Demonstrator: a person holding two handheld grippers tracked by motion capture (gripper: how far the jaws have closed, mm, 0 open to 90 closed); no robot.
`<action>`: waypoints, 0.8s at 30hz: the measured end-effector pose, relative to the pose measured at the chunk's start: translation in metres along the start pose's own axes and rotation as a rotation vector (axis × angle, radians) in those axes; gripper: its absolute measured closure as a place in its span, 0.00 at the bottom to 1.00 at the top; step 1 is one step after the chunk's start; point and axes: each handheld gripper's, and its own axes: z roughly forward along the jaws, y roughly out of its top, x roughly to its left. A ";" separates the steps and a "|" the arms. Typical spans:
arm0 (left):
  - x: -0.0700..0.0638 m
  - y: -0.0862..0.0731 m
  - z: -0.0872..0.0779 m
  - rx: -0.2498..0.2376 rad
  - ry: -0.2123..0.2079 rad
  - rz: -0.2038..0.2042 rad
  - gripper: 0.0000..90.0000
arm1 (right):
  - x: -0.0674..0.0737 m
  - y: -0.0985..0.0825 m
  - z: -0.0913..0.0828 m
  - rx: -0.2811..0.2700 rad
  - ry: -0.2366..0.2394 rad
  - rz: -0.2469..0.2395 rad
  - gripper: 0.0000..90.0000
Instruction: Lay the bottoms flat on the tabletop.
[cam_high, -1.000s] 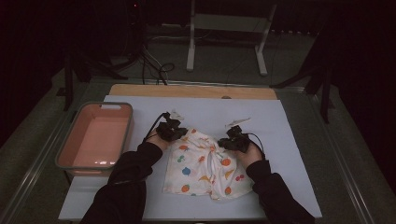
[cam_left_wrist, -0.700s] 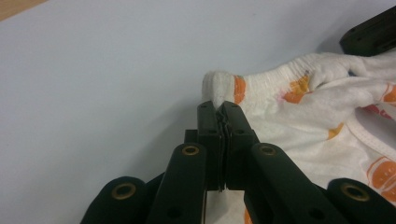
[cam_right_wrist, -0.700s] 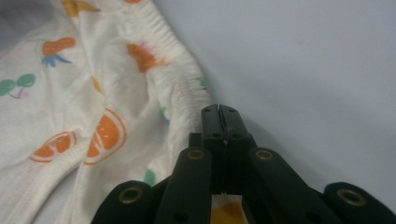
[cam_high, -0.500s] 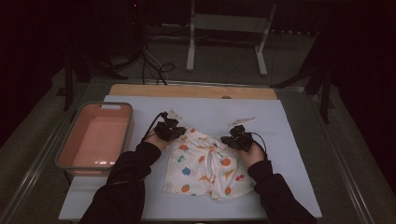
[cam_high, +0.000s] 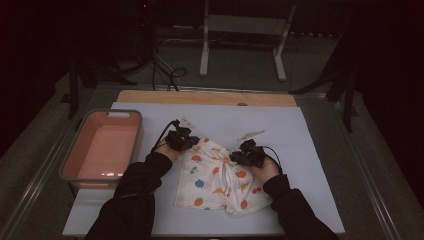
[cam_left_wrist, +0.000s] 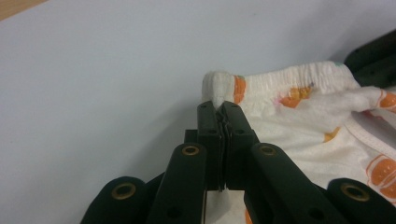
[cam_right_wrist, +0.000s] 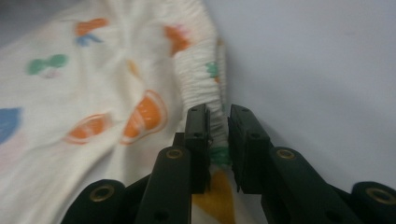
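Left hand-held gripper (cam_left_wrist: 219, 109) on rumpled white fruit-print garment (cam_high: 220, 180) (elastic waistband).

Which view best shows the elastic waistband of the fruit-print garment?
The left gripper view: the gathered waistband runs sharp across it. The right gripper view shows a blurred stretch between the jaws; the high view shows the whole garment, too small for detail.

The garment (cam_high: 220, 177) is spread on the mat (cam_high: 300, 135) between both grippers, with the tub (cam_high: 102, 145) placed left of it.
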 end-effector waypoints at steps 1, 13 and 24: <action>0.000 0.000 0.000 -0.001 0.002 0.000 0.99 | 0.000 0.000 0.001 0.005 0.023 0.007 0.81; 0.003 -0.001 -0.002 -0.010 0.006 -0.011 0.99 | -0.010 0.003 -0.013 -0.046 -0.039 0.027 0.96; 0.005 0.005 0.005 -0.042 0.022 -0.040 0.99 | -0.041 0.023 -0.008 -0.080 -0.158 0.091 0.94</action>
